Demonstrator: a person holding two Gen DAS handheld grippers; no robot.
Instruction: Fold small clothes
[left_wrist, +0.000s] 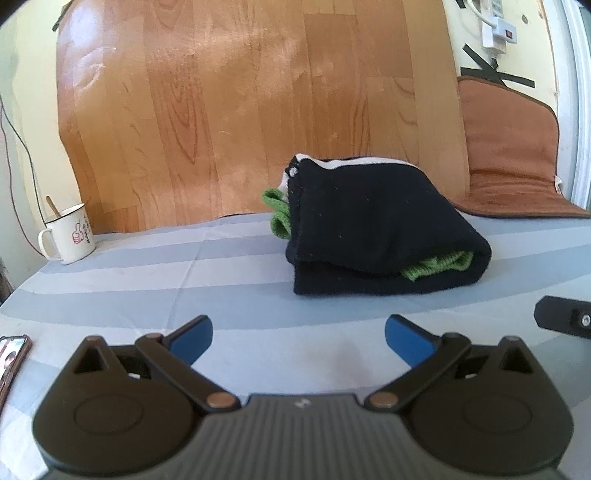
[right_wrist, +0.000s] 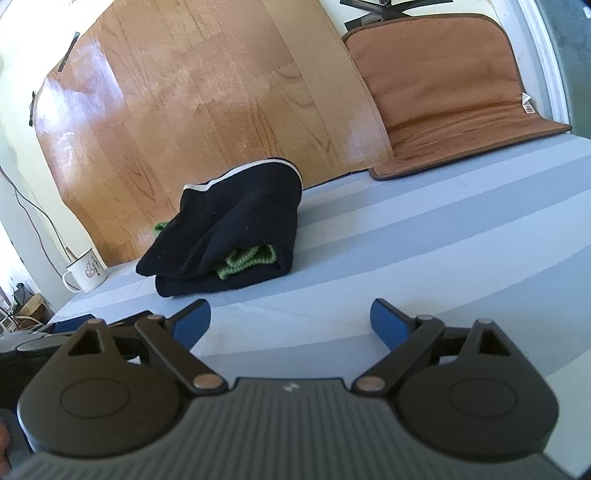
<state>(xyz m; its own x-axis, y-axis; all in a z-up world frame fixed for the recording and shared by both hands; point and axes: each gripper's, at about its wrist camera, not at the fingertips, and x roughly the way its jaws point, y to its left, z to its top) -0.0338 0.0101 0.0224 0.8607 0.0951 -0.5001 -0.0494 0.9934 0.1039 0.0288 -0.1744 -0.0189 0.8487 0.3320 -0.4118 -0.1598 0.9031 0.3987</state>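
Folded black garment (left_wrist: 384, 236), green knit showing in its fold, lies on the striped table (left_wrist: 184, 266) near the wood-grain backboard (left_wrist: 221, 110). Left gripper (left_wrist: 298, 338): fingers wide, empty, short of the garment. Right gripper (right_wrist: 290, 320): fingers wide, empty. White mug (left_wrist: 68, 234) stands far left, apparently holding a stick.

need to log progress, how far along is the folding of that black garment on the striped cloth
Done, by the look of it: the black garment lies as a compact folded bundle on the striped cloth, green knit trim showing at its open edges. In hand: nothing; the left gripper and the right gripper are both open and empty, short of the bundle. Left: at most some tidying; no other unfolded clothing is in view.
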